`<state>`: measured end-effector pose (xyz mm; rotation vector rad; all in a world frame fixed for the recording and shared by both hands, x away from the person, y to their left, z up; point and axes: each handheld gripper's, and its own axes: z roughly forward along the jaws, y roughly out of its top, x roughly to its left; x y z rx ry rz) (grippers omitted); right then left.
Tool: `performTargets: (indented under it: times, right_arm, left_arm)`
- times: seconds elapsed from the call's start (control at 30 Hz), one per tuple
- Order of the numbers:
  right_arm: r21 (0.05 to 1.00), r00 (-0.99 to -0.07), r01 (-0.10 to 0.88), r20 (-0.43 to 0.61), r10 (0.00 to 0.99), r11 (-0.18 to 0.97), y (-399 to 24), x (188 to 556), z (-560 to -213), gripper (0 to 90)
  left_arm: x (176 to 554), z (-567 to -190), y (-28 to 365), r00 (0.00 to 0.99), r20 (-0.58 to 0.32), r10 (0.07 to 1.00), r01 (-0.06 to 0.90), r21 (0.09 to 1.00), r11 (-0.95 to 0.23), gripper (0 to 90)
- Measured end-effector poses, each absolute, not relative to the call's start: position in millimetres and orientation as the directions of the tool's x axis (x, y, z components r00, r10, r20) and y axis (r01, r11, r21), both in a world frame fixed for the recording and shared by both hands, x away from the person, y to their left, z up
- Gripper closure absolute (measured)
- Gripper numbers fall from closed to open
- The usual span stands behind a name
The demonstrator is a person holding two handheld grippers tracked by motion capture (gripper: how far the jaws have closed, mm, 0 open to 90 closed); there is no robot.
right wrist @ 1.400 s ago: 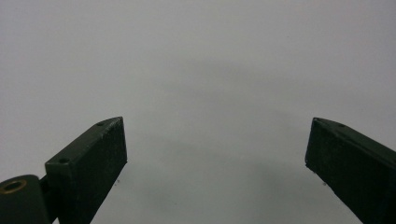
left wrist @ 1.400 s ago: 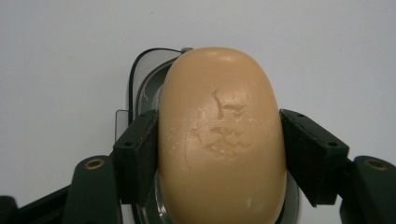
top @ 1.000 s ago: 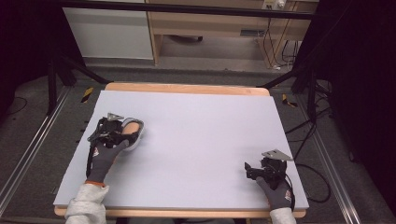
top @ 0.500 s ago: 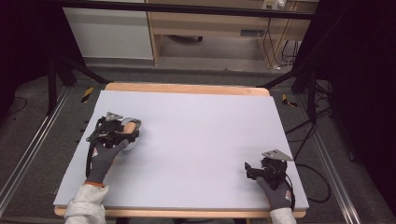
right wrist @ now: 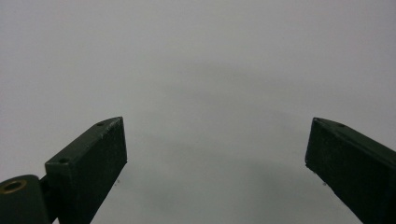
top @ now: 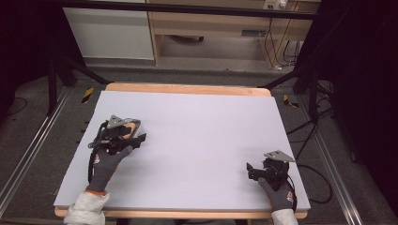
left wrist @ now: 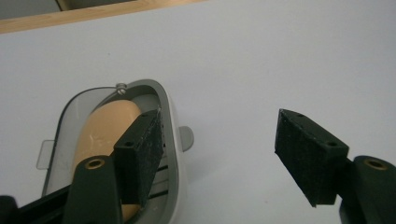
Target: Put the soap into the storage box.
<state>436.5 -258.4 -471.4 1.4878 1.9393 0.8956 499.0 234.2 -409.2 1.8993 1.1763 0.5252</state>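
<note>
A small grey container (left wrist: 170, 140) with a clear lid (left wrist: 65, 135) lies on the white table (top: 206, 126). Something tan and rounded (left wrist: 105, 133) sits inside it. In the left gripper view, the container is low down on the left, and one black finger (left wrist: 140, 154) of the left gripper (top: 133, 139) is in front of it. The other finger is far to the right, over bare table, so the jaws are spread wide. The right gripper (top: 250, 168) is well apart, near the front right corner. Its jaws are spread wide too, with bare table between them. A gloved hand (top: 105, 161) holds each gripper.
</note>
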Motion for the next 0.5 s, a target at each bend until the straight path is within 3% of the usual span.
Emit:
performTargets:
  times: [0.5]
  right_arm:
    - [0.761, -0.238, 0.627, -0.018, 0.971, 0.168, -260.7, 436.1, -473.4, 5.7]
  left_arm:
    - [462.5, -422.5, 229.2, 0.51, -0.037, 0.86, 0.512, 0.815, -0.269, 30.0]
